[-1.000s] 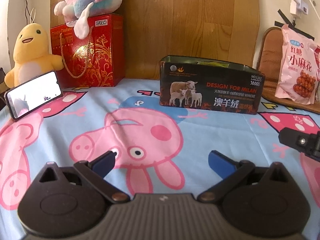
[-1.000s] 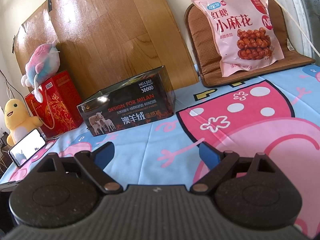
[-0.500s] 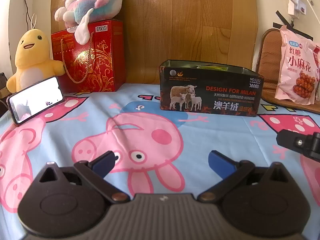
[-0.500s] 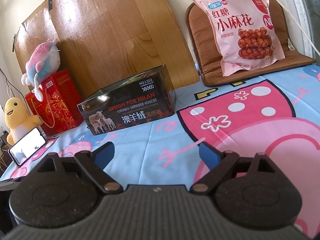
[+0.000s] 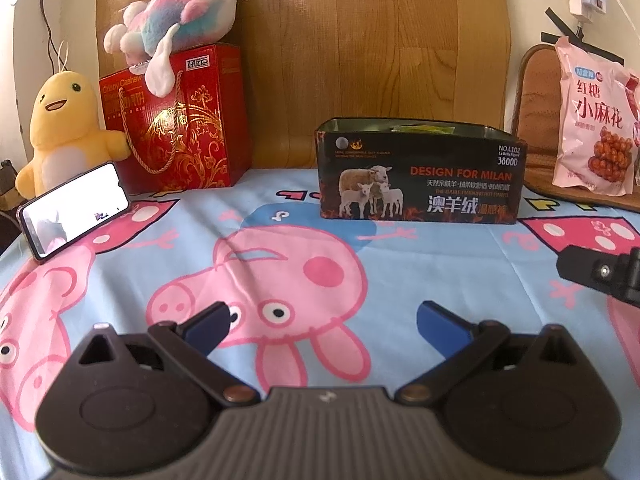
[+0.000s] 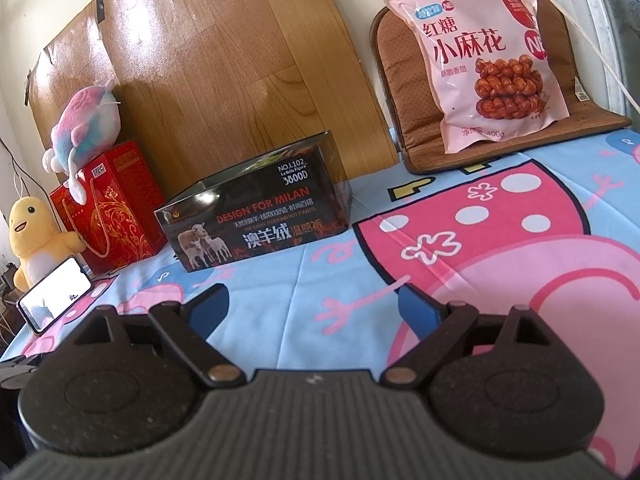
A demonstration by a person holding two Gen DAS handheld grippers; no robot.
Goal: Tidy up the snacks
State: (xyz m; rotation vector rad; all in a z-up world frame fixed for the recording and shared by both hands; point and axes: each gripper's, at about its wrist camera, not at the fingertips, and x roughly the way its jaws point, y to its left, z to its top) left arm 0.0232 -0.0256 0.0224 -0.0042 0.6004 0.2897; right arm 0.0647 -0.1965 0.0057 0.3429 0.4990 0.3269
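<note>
Cartoon-pig cloth (image 5: 280,240) covers the surface; black tin box (image 5: 420,176) sits far centre, pink snack bag (image 6: 480,52) leans far right on a brown cushion (image 6: 408,92). Left tongs (image 5: 320,320) and right tongs (image 6: 312,308) gape wide, both empty.

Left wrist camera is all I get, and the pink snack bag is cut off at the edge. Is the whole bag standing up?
Observer: Yes. The right wrist view shows the whole pink snack bag, leaning upright against a brown cushion.
Operator: Is the other gripper holding something?
Observer: No. The right gripper is open, with only the cartoon sheet showing between its fingers.
Operator: Is anything in the way between it and the bag?
Observer: Nothing that I can see, just sheet. The black box sits off to the left of that path.
</note>
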